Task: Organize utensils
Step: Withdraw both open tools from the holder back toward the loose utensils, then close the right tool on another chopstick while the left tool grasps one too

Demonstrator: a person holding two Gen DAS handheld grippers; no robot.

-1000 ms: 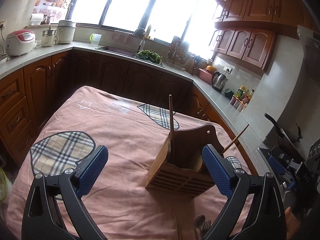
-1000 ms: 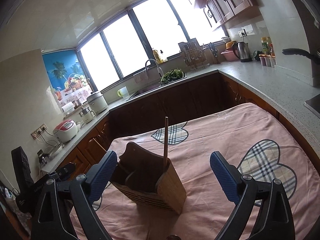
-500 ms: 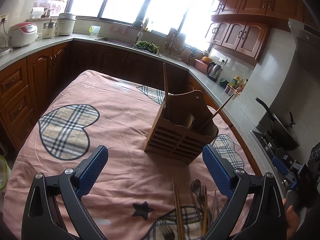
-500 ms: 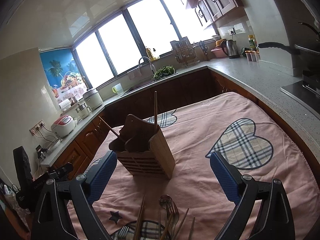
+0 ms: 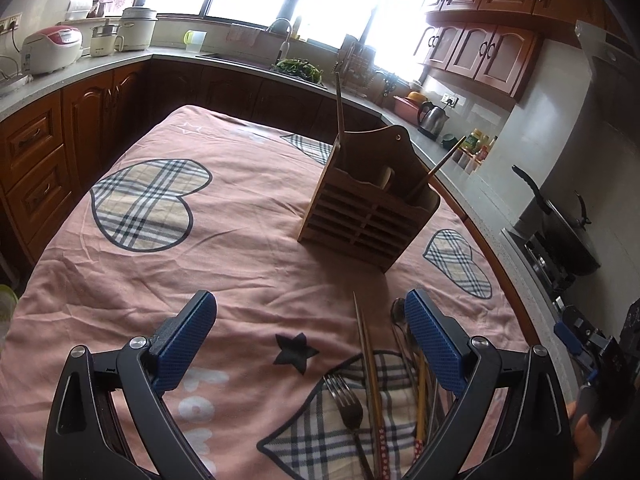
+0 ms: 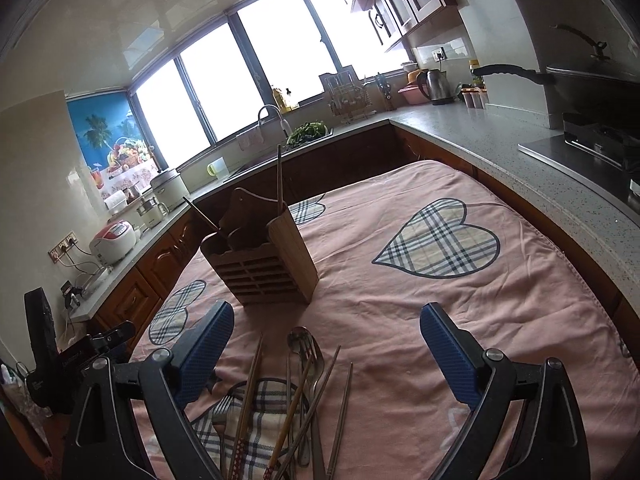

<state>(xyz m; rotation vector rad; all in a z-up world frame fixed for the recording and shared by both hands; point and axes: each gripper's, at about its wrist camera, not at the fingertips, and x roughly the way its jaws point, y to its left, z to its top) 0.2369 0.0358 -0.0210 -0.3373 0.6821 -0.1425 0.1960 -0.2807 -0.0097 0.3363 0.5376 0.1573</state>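
A wooden slatted utensil holder (image 5: 368, 216) (image 6: 264, 264) stands on the pink tablecloth and holds a few wooden sticks. Loose utensils lie near the table's front edge: a fork (image 5: 348, 404), chopsticks (image 5: 370, 368) (image 6: 250, 392) and a spoon (image 6: 299, 338). My left gripper (image 5: 310, 344) is open and empty, above the cloth, with the utensils by its right finger. My right gripper (image 6: 326, 354) is open and empty, with the utensil pile between its fingers and toward the left one.
The table (image 5: 224, 240) has a pink cloth with plaid hearts. Wooden cabinets and grey counters surround it, with a rice cooker (image 5: 50, 50), a kettle (image 5: 434, 118) and a sink (image 6: 280, 136). A wok (image 5: 568, 236) sits on the stove at the right.
Both grippers have drawn back and tilted down from the holder. The loose utensils at the table's front have come into view. Both stay open.
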